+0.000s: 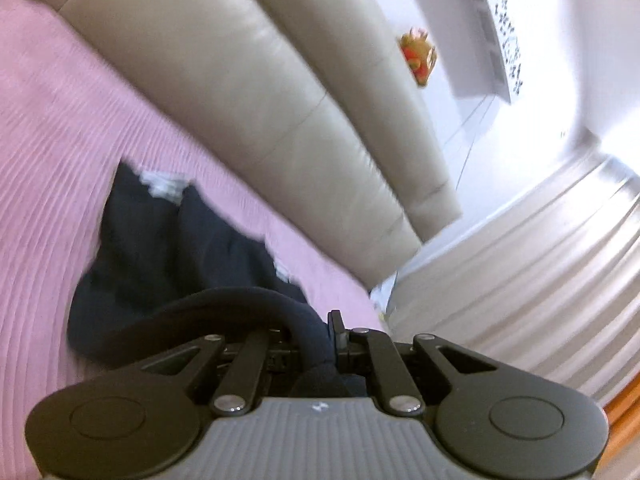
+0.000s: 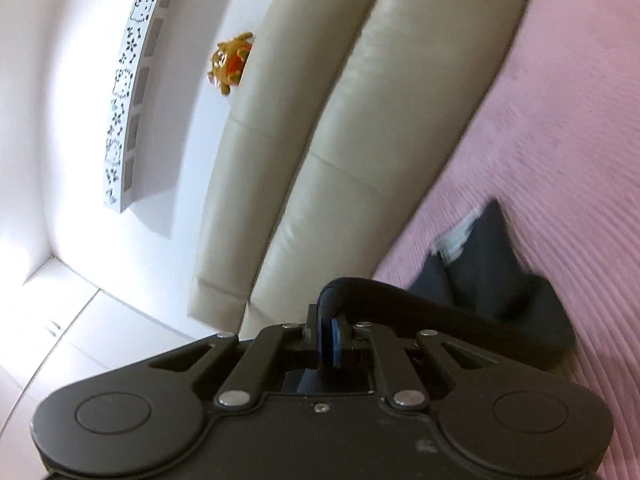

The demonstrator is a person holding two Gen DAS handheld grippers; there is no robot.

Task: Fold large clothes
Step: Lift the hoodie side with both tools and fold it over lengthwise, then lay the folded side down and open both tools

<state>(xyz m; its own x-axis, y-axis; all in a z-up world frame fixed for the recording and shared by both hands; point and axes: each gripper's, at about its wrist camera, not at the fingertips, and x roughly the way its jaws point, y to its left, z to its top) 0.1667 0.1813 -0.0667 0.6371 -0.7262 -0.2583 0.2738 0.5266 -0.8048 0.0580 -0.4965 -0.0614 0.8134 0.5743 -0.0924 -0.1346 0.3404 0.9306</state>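
Dark navy garment (image 1: 168, 248) hangs between both grippers above the pink ribbed bedspread (image 1: 60, 152), its lower part trailing on the cover, cream padded headboard (image 1: 248, 80) behind. Left gripper (image 1: 320, 344) and right gripper (image 2: 332, 340) are each clamped narrow on a rolled hem edge. Judged soft, limp, light; best held at hem corners, kept taut.
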